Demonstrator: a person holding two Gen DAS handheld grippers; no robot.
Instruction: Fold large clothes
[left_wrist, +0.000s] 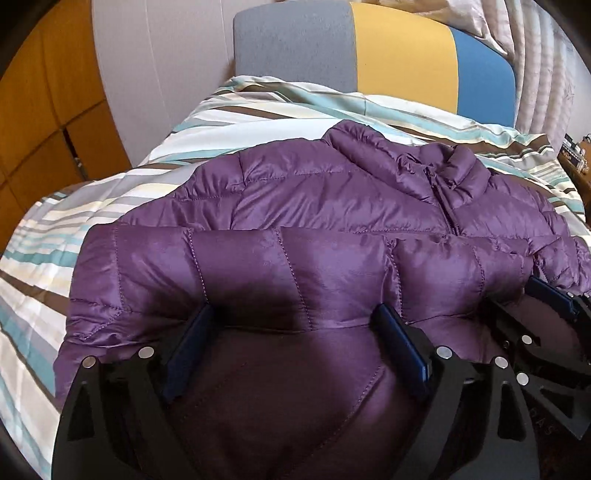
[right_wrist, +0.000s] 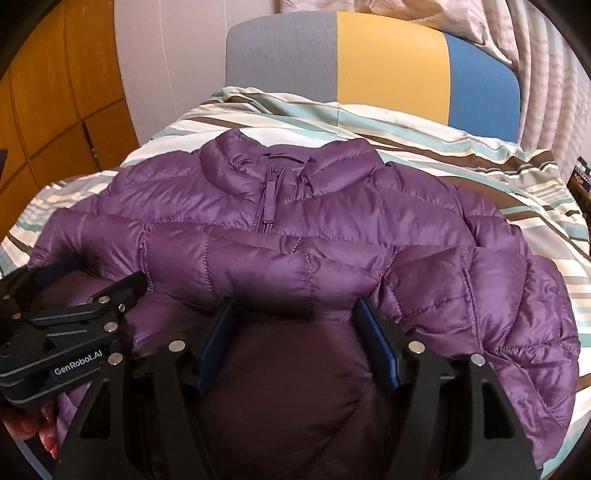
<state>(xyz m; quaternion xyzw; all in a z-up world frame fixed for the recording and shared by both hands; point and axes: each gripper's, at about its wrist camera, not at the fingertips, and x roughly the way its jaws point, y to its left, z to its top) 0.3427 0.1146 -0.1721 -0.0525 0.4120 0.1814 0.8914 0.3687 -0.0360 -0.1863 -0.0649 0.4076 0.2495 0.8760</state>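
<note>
A purple quilted puffer jacket (left_wrist: 332, 206) lies front-up on the striped bed, collar and zip toward the headboard; it also shows in the right wrist view (right_wrist: 295, 229). A sleeve lies folded across its chest. My left gripper (left_wrist: 295, 317) is open, its fingers spread wide and pressed on the jacket's near part. My right gripper (right_wrist: 295, 310) is open too, fingers apart on the same fabric, right beside the left one. The right gripper shows at the right edge of the left wrist view (left_wrist: 546, 314), and the left gripper (right_wrist: 85, 280) shows at the left of the right wrist view.
The striped duvet (left_wrist: 110, 206) covers the bed. A grey, yellow and blue headboard (left_wrist: 399, 55) stands behind it. Orange wooden cabinets (left_wrist: 48, 110) are on the left, curtains (right_wrist: 554, 92) on the right.
</note>
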